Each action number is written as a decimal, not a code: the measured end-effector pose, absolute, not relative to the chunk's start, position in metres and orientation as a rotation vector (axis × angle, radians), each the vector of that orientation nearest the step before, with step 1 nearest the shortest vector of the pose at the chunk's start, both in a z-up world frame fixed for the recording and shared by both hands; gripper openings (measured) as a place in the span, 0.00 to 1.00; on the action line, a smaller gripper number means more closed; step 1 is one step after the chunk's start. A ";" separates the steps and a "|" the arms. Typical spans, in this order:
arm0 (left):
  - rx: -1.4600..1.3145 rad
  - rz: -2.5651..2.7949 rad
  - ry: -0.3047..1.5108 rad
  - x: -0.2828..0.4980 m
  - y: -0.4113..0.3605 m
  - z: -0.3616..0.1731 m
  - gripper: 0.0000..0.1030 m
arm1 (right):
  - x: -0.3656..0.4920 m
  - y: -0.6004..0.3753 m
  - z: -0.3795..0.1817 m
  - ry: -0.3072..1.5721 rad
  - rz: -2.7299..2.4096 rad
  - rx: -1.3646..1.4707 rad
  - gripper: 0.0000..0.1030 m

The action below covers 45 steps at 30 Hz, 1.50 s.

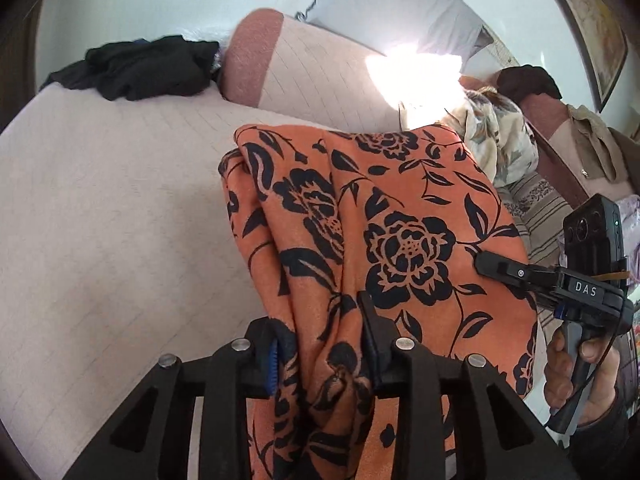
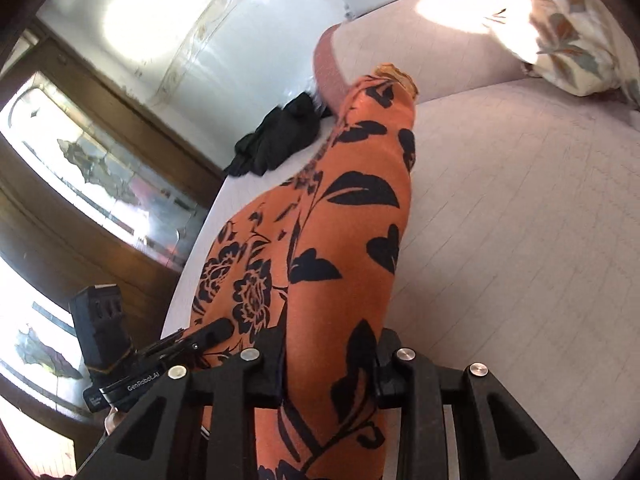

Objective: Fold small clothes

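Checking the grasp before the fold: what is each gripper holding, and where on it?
Both hold the orange floral garment. The left gripper pinches a bunched fold of it; the right gripper clamps another gathered part. Which edge or corner cannot be told.

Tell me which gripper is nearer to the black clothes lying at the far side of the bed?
Left, as far as I can judge. The left gripper faces the black clothes across bare bed; the right gripper is beyond it, farther away.

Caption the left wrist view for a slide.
Both claws, left claw and right claw, grip an orange floral garment above the bed.
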<state>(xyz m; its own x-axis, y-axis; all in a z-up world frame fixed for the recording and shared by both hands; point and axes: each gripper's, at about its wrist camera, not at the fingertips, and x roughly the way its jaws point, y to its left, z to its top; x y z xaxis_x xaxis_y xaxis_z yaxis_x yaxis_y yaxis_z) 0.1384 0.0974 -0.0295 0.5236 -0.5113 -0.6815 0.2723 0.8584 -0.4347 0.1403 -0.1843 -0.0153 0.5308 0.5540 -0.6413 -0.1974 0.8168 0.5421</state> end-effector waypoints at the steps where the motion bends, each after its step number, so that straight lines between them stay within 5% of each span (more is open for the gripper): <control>1: -0.276 -0.457 0.928 0.144 0.093 -0.038 0.40 | 0.147 -0.195 -0.025 0.925 0.441 0.458 0.34; 4: -0.189 -0.366 1.049 0.149 0.074 -0.076 0.45 | 0.158 -0.214 -0.068 1.028 0.315 0.498 0.40; 7: -0.184 -0.343 1.037 0.133 0.092 -0.086 0.62 | 0.149 -0.216 -0.099 1.109 0.191 0.479 0.52; 12: -0.136 -0.283 0.959 0.099 0.131 -0.059 0.65 | 0.106 -0.171 -0.042 0.901 0.143 0.384 0.56; 16: -0.096 -0.227 0.901 0.069 0.149 -0.036 0.72 | 0.080 -0.111 -0.024 0.826 0.221 0.254 0.81; 20: -0.109 -0.201 0.879 0.054 0.163 -0.024 0.74 | 0.088 -0.081 -0.073 0.979 0.160 0.159 0.81; 24: -0.075 -0.143 0.806 0.027 0.168 -0.006 0.86 | 0.056 -0.066 -0.036 0.871 0.131 0.134 0.81; 28: -0.095 -0.127 0.758 0.001 0.173 0.015 0.86 | 0.013 -0.060 0.013 0.762 0.040 0.055 1.00; 32: -0.120 -0.124 0.717 -0.019 0.172 0.032 0.87 | -0.026 -0.061 0.026 0.751 -0.024 0.035 1.00; 35: -0.132 -0.164 0.717 -0.028 0.165 0.038 0.99 | -0.050 -0.068 0.025 0.765 -0.064 0.012 1.00; 45: -0.006 -0.147 0.712 -0.041 0.124 0.041 1.00 | -0.068 -0.074 0.013 0.801 -0.066 0.015 1.00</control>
